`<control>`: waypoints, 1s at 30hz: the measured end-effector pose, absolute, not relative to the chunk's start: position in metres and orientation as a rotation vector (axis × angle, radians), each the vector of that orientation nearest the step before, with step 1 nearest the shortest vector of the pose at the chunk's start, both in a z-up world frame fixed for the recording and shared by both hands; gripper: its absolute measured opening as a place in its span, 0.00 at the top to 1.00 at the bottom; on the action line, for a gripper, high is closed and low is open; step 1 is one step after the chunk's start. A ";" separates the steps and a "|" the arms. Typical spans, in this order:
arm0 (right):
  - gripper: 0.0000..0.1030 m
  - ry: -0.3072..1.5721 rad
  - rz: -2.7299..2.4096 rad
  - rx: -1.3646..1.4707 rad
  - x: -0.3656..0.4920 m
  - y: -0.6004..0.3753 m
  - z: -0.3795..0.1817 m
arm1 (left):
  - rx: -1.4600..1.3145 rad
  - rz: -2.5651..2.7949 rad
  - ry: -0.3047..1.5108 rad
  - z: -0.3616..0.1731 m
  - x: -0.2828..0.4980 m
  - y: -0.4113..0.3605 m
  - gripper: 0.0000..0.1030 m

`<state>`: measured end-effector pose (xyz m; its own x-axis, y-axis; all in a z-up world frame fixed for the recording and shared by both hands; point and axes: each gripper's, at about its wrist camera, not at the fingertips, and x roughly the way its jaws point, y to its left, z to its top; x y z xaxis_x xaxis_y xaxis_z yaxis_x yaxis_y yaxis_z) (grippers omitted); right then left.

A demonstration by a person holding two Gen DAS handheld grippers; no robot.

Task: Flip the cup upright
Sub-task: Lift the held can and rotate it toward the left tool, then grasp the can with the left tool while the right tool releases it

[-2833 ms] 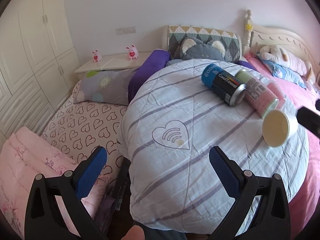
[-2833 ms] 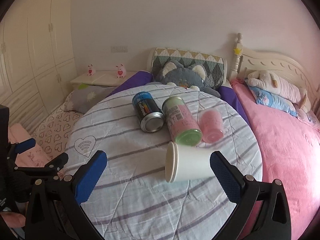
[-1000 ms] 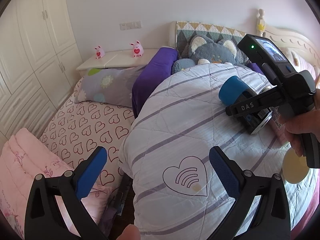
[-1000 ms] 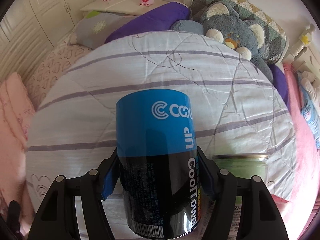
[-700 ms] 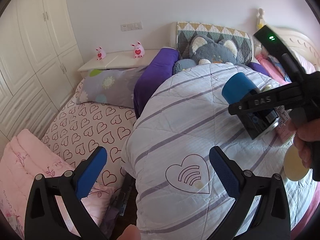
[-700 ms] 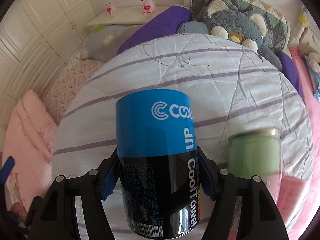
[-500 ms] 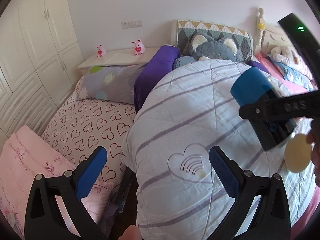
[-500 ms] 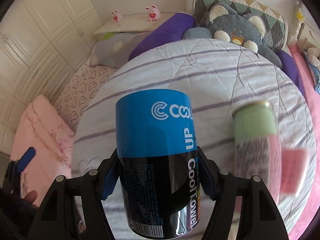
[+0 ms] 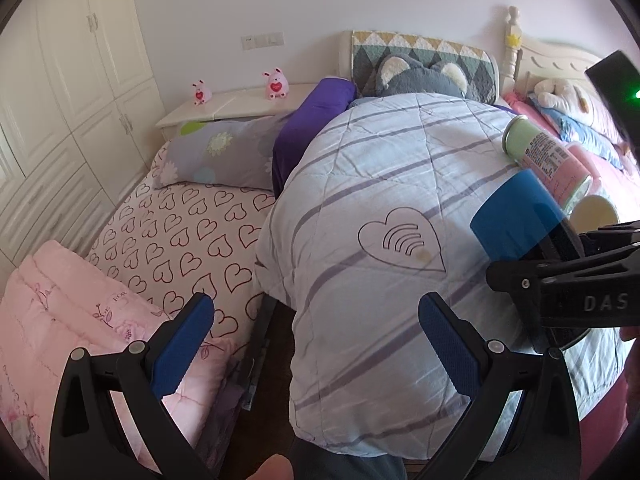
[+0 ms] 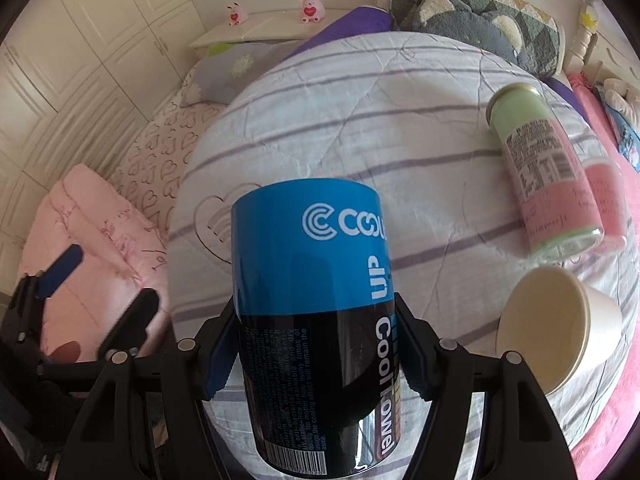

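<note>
My right gripper (image 10: 316,344) is shut on a blue and black Cool Towel can (image 10: 316,300) and holds it above the striped quilt (image 10: 360,112), its blue end pointing away from the camera. The can also shows in the left wrist view (image 9: 524,220), tilted, at the right edge. A cream paper cup (image 10: 556,328) lies on its side on the quilt to the right, mouth toward the camera. It also shows in the left wrist view (image 9: 594,210). My left gripper (image 9: 316,332) is open and empty, low over the quilt's near left edge.
A green and pink can (image 10: 540,168) and a pink cup (image 10: 604,196) lie on their sides beyond the paper cup. A grey plush bear (image 10: 468,20) and pillows sit at the headboard. A heart-print sheet (image 9: 180,240) and a pink blanket (image 9: 60,320) lie to the left.
My right gripper has carried the blue can from beside the green can toward the near side of the quilt. The left gripper has stayed open and barely moved.
</note>
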<state>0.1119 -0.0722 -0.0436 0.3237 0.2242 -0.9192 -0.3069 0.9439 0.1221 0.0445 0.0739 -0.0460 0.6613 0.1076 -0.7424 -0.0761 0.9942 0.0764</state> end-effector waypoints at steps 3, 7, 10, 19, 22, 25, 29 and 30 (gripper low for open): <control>0.33 1.208 0.333 -0.078 0.107 -0.073 -0.054 | 0.041 0.107 0.838 -0.046 0.039 0.074 0.00; 0.29 1.217 0.309 -0.090 0.106 -0.072 -0.057 | 0.044 0.107 0.833 -0.043 0.037 0.072 0.00; 0.19 1.205 0.297 -0.096 0.107 -0.074 -0.053 | 0.044 0.105 0.828 -0.040 0.035 0.069 0.00; 0.14 0.991 0.352 0.093 0.085 -0.110 0.009 | -0.024 0.061 0.868 -0.029 0.038 0.052 0.00; 0.14 0.876 0.355 0.168 0.061 -0.135 0.037 | -0.025 0.031 0.869 -0.023 0.037 0.035 0.00; 0.12 0.802 0.345 0.194 0.040 -0.154 0.056 | -0.020 -0.009 0.881 -0.018 0.039 0.011 0.00; 0.00 0.748 0.326 0.181 0.018 -0.173 0.063 | -0.027 -0.028 0.912 -0.015 0.048 -0.010 0.00; 0.00 0.740 0.317 0.171 0.014 -0.177 0.064 | -0.039 -0.027 0.925 -0.016 0.052 -0.014 0.00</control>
<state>0.0139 -0.1773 0.0636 0.6939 0.3418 -0.6337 -0.2225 0.9389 0.2627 0.0516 -0.0145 -0.0156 0.6016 -0.0404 -0.7977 0.0068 0.9989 -0.0454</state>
